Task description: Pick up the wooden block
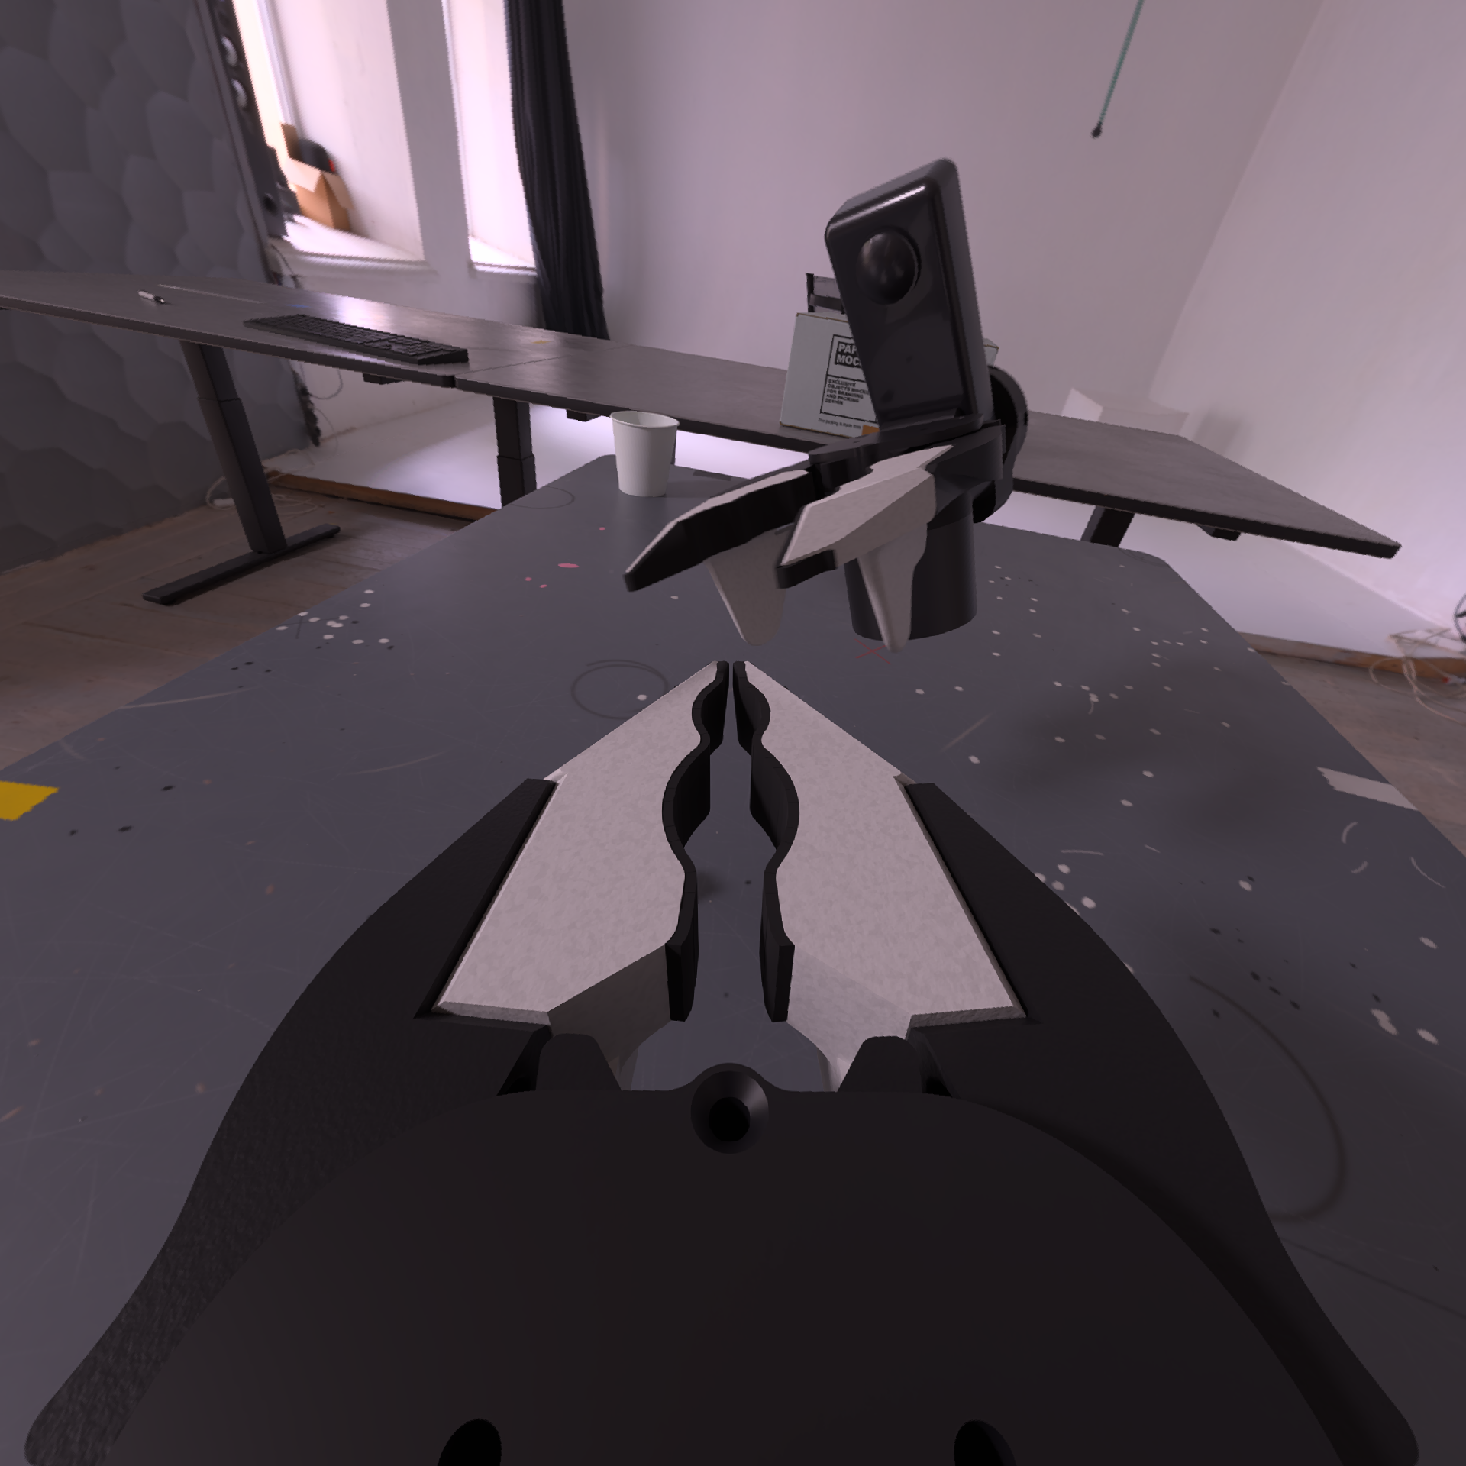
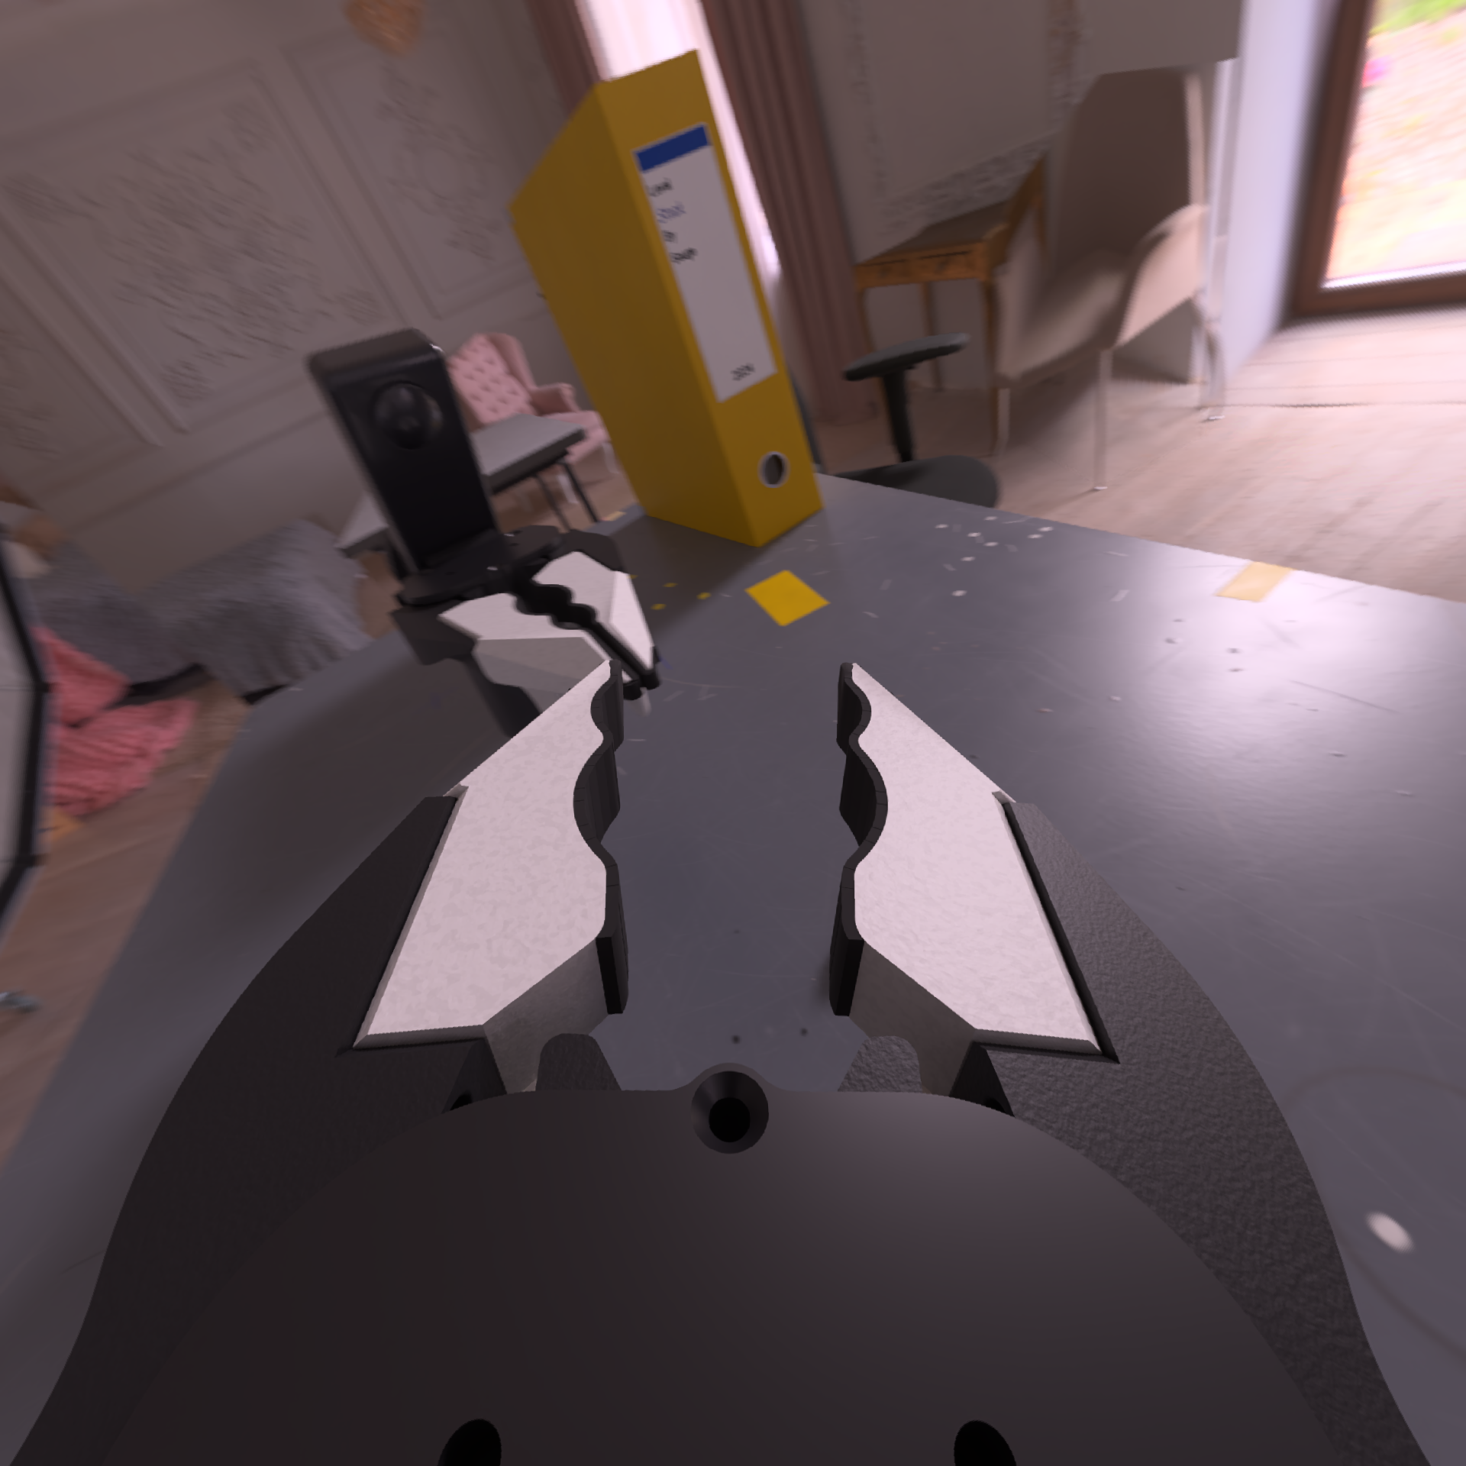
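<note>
No wooden block shows in either view. My left gripper [image 1: 730,666] is shut and empty, its tips together low over the grey table [image 1: 317,793]. It also shows in the right wrist view [image 2: 644,680], shut, just ahead and left of my right gripper. My right gripper [image 2: 730,674] is open and empty above the table [image 2: 1111,754]. In the left wrist view the right gripper [image 1: 708,569] hovers just beyond my left fingertips, pointing left, with its fingers apart.
A white paper cup [image 1: 644,454] stands at the table's far edge. A yellow binder [image 2: 674,317] stands upright at the far side, with a yellow tape patch [image 2: 787,596] in front of it. A long dark desk [image 1: 555,357] with a keyboard stands beyond the table.
</note>
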